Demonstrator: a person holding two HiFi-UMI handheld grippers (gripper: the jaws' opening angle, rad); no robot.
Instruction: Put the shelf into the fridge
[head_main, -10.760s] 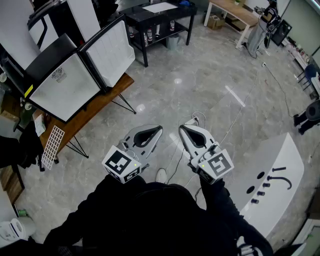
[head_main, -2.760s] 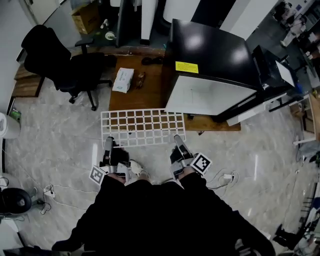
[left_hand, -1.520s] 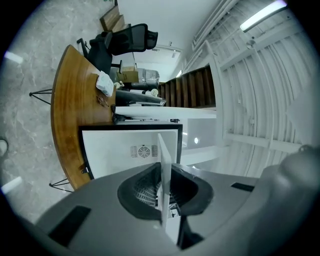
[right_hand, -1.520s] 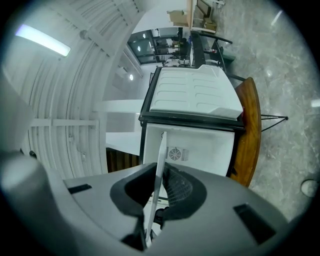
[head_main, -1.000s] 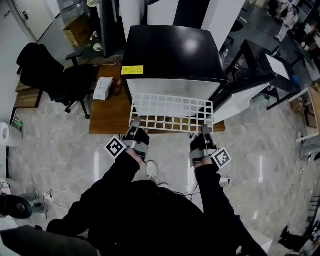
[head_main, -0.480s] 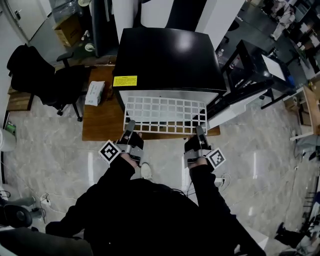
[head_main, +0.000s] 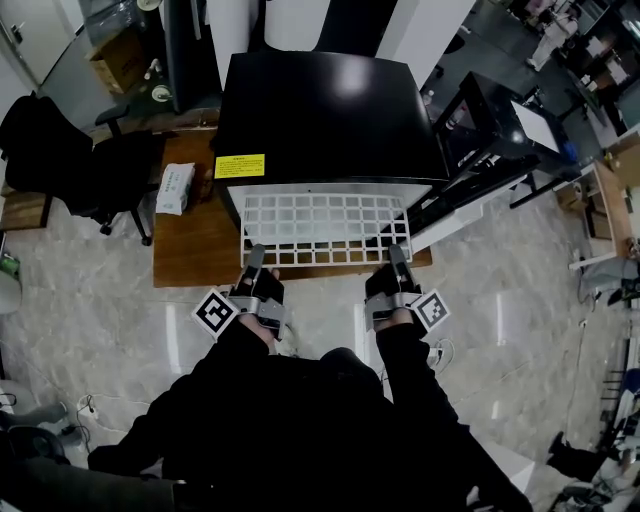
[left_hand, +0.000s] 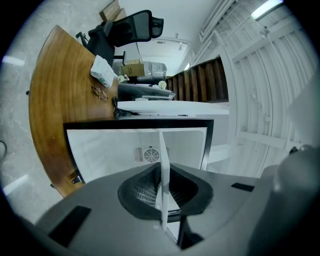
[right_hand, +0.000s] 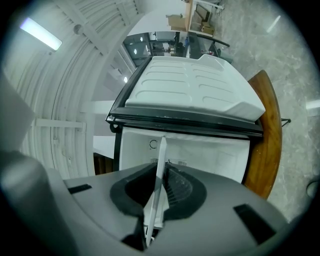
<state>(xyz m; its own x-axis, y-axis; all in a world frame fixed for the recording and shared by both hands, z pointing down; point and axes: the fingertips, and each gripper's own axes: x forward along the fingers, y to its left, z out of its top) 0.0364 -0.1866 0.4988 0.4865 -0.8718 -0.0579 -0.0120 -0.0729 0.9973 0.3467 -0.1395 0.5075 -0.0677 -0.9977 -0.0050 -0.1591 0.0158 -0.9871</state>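
holding the near edge of the white wire shelf (head_main: 325, 228), both tools sit just ahead of the person's black sleeves (head_main: 300, 420). the left tool (head_main: 254, 258) is closed on the shelf's near left corner, and the right tool (head_main: 398, 256) is closed on its near right corner. in the left gripper view the left tool (left_hand: 164, 189) has its pads pressed to either side of the shelf (left_hand: 164, 167), which shows edge-on as a thin white strip. the right gripper view shows the same: the right tool (right_hand: 157, 194) clamps the shelf (right_hand: 160, 170), again seen edge-on.

the shelf lies about level in the head view, above the front of the wooden bench (head_main: 190, 240) and the pale floor (head_main: 90, 300). its far edge is at the mouth of the fridge (head_main: 320, 110), just under the front lip of the black top. how far in it reaches cannot be told.

the fridge stands on the bench with its door (right_hand: 195, 92) swung open. its white inside (left_hand: 110, 147) faces the tools, with a round fan grille (left_hand: 151, 155) on the back wall. a yellow label (head_main: 240, 166) sits at the top's front left corner.

left of the fridge, a tissue pack (head_main: 175, 188) lies on the bench. beyond that stands a black chair (head_main: 60, 150), and farther back a cardboard box (head_main: 115, 65).
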